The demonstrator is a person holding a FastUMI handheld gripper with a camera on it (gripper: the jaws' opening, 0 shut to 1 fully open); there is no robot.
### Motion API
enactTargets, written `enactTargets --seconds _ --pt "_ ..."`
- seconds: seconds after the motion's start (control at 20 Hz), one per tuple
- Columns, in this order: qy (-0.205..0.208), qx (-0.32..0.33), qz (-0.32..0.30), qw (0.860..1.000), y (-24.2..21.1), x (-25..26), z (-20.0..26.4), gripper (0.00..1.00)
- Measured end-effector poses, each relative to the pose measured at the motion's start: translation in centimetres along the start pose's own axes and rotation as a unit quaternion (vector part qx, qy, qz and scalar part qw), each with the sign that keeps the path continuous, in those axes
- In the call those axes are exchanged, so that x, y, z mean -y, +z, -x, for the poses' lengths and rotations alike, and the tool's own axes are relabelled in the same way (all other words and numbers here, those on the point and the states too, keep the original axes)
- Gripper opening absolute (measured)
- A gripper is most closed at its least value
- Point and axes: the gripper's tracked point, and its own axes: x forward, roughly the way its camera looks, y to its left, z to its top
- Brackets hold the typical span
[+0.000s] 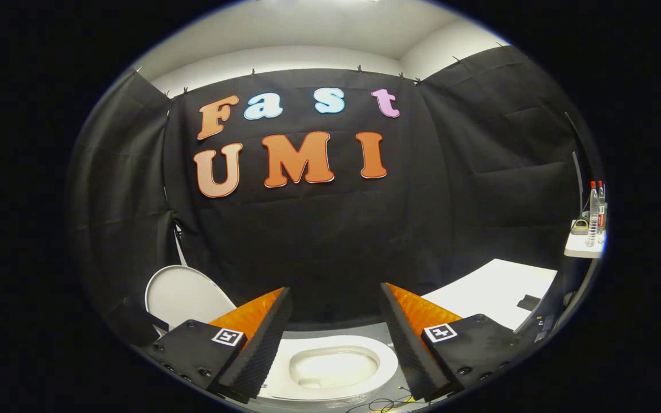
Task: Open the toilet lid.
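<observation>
White toilet bowl (330, 367) sits open below my gripper (335, 344), seen between its spread fingers, which hold nothing; I see the toilet lid (184, 295) raised beyond the left finger.

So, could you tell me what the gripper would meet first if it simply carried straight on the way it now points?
Probably the black cloth wall. The gripper is open, with nothing between its fingers. The toilet bowl lies below that line, and the raised lid stands off to the left. Depth is hard to judge through the fisheye.
</observation>
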Motion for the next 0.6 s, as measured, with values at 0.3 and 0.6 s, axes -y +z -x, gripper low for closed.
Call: enactTargets --seconds 0.3,0.6 --pt "0.001 -0.001 0.000 1.000 0.02 -0.12 -0.04 0.98" --pt "0.006 -0.002 -0.002 1.000 -0.07 -0.42 0.00 0.98"
